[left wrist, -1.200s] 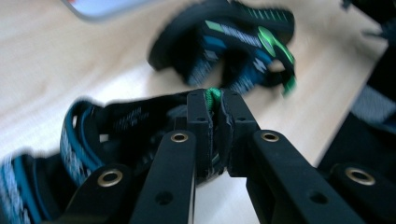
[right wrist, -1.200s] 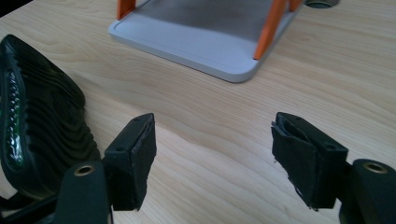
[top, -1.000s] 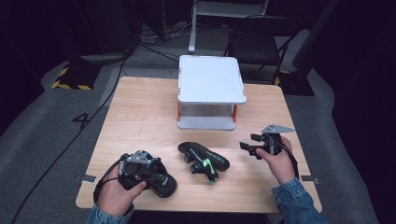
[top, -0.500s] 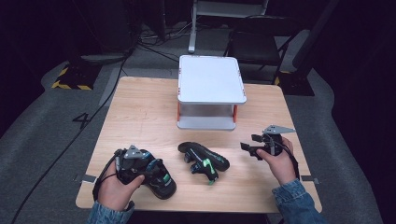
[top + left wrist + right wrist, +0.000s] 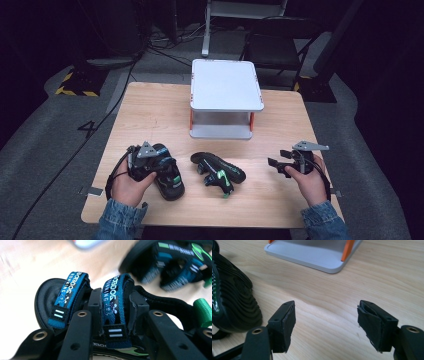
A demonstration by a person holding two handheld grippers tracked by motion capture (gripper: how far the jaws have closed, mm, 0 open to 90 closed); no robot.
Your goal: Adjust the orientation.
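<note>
The left gripper [image 5: 116,322] is shown at the near-left sandal [image 5: 167,172], its jaws just closed further onto the blue strap [image 5: 115,300]; a lift seems ready. The right gripper [image 5: 332,327] is held spread above the table [image 5: 150,115].

The table [image 5: 150,115] shows pale wood grain with a smooth, low-sheen finish, clearest in the right gripper view. On it, the small stand [image 5: 226,85] looks like matt white plastic, smooth on top, with glossy orange posts [image 5: 348,247]. The left sandal [image 5: 75,305] has blue woven cloth straps, ribbed and printed, over a black footbed that looks soft and matt. The other sandal [image 5: 218,171] shows a black rubbery sole, ridged and rough in the right gripper view, with green cloth trim. The left gripper [image 5: 116,315] is matt black plastic with brassy metal rivets. The right gripper [image 5: 332,322] carries rough, frayed black pads.
</note>
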